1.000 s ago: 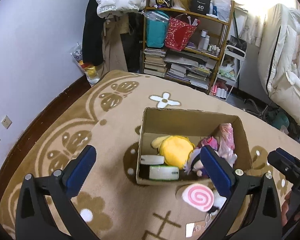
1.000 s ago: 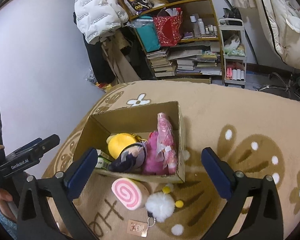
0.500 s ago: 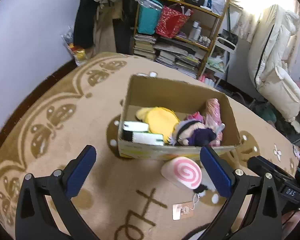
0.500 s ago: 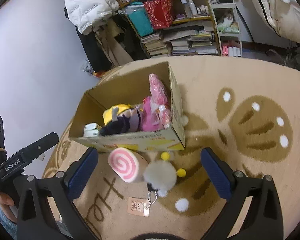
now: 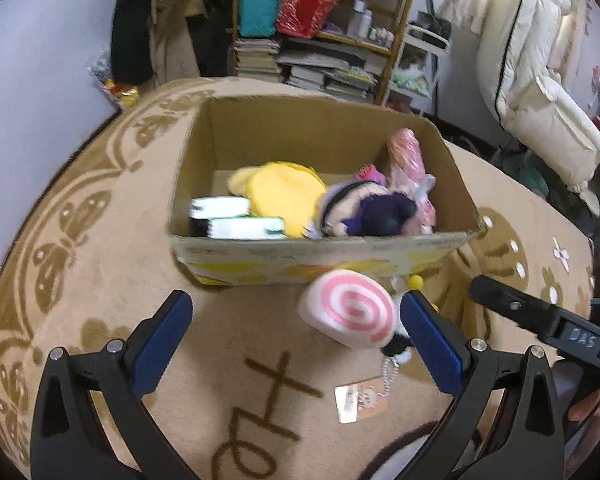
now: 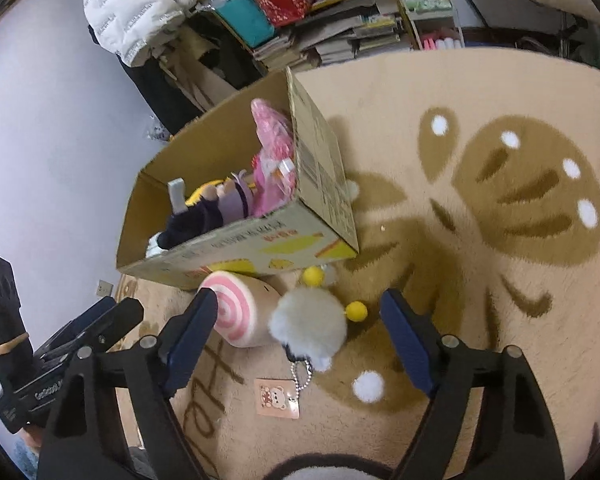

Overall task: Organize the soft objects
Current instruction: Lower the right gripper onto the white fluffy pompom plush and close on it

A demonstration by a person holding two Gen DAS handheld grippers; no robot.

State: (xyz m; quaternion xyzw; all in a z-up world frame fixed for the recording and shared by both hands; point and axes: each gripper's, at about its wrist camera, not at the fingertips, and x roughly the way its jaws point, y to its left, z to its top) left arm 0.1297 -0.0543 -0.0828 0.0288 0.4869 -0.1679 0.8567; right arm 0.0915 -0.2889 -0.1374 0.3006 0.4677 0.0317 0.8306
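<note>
I see the tan patterned carpet (image 5: pixel 112 280) under everything. The open brown cardboard box (image 5: pixel 260 140) sits at 12 o'clock, holding a yellow plush (image 5: pixel 288 196), a dark-haired doll (image 5: pixel 372 212) and a pink wrapped toy (image 6: pixel 272 148). At 6 o'clock from it, touching its front wall, lies the pink-swirl roll plush (image 6: pixel 236 312), beside a grey pompom keychain (image 6: pixel 308 320). My left gripper (image 5: pixel 296 336) and right gripper (image 6: pixel 296 340) both stand spread apart, empty.
</note>
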